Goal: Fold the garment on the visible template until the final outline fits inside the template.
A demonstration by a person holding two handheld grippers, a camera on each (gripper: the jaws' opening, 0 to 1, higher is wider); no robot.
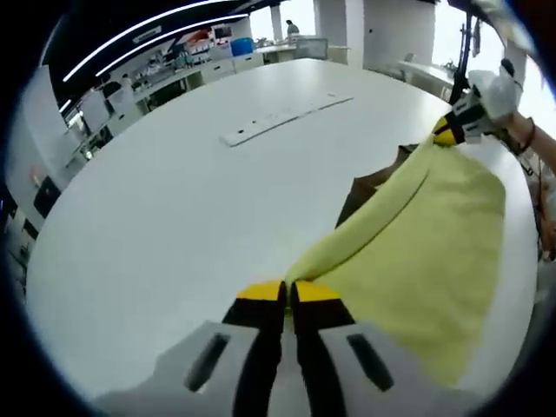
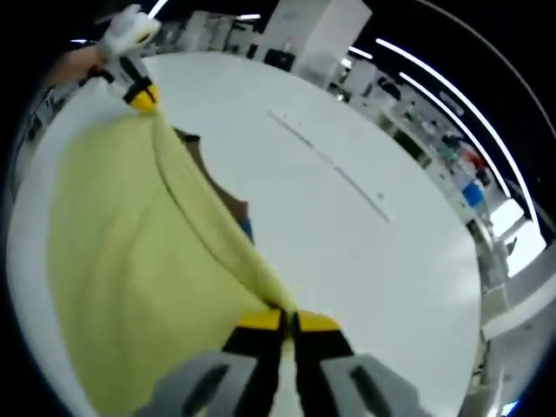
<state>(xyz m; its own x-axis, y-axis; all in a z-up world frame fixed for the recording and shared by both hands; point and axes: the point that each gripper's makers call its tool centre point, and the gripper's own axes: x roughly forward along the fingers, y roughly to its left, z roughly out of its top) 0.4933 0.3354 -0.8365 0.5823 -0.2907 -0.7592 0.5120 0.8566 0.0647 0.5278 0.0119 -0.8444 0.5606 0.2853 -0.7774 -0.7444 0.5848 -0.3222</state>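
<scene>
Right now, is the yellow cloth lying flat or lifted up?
Lifted up. The yellow garment hangs stretched between the left claw and right claw, each shut on a corner above the white table.

White table point(image 1: 156, 226), long white strip point(image 1: 282, 117), brown template point(image 1: 369, 187)

The soft fabric garment point(image 1: 426, 252) is plain pale yellow, without pattern. Beneath it shows a flat brown template point(image 1: 369, 187), with a small blue patch at its edge in the right gripper view. The round smooth desk point(image 1: 174, 200) is plain white. Both grippers' fingers point(image 1: 261, 291) are yellow-tipped, on black and light grey bodies.
</scene>
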